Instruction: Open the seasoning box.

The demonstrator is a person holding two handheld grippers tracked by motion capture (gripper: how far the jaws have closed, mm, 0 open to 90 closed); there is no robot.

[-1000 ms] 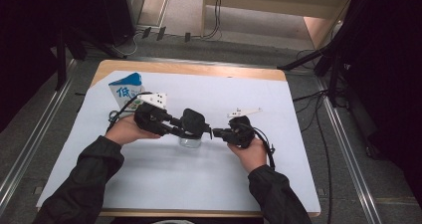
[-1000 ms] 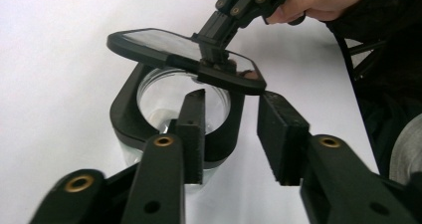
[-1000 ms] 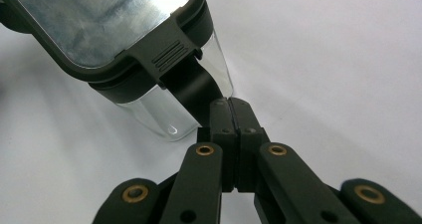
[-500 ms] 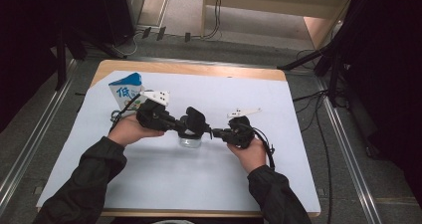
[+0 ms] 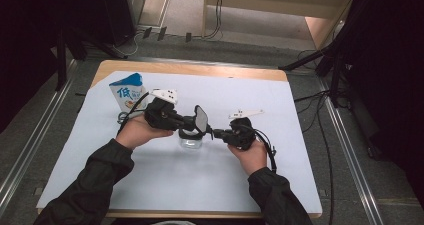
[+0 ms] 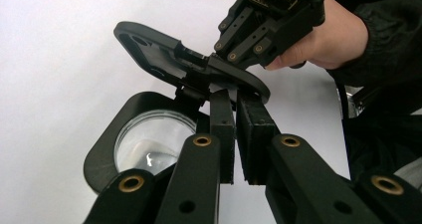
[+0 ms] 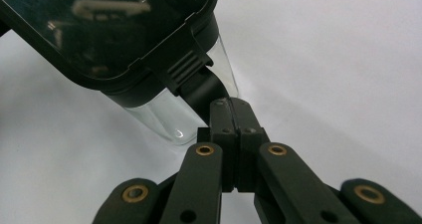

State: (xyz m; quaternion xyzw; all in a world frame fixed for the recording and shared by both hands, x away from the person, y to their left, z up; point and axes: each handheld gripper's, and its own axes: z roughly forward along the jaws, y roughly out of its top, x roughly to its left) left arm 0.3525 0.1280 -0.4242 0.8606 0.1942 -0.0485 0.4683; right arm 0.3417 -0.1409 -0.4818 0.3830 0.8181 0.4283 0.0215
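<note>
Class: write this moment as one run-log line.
left gripper: shut at lid hinge | lid: raised open | right gripper: shut on container tab | container: clear, on table | carton: upright

A recording lab or test room is suggested; a white-covered wooden table (image 5: 300, 150) is flanked by floor rails (image 5: 30, 150), dark stands (image 5: 335, 70) are set around, cables (image 5: 320, 135) are trailed across grey carpet.

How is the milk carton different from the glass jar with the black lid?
The milk carton is blue and white, opaque and untouched at the table's far left; the jar is clear glass, lower, mid-table, its black lid swung up. Both stand upright on the white mat.
</note>
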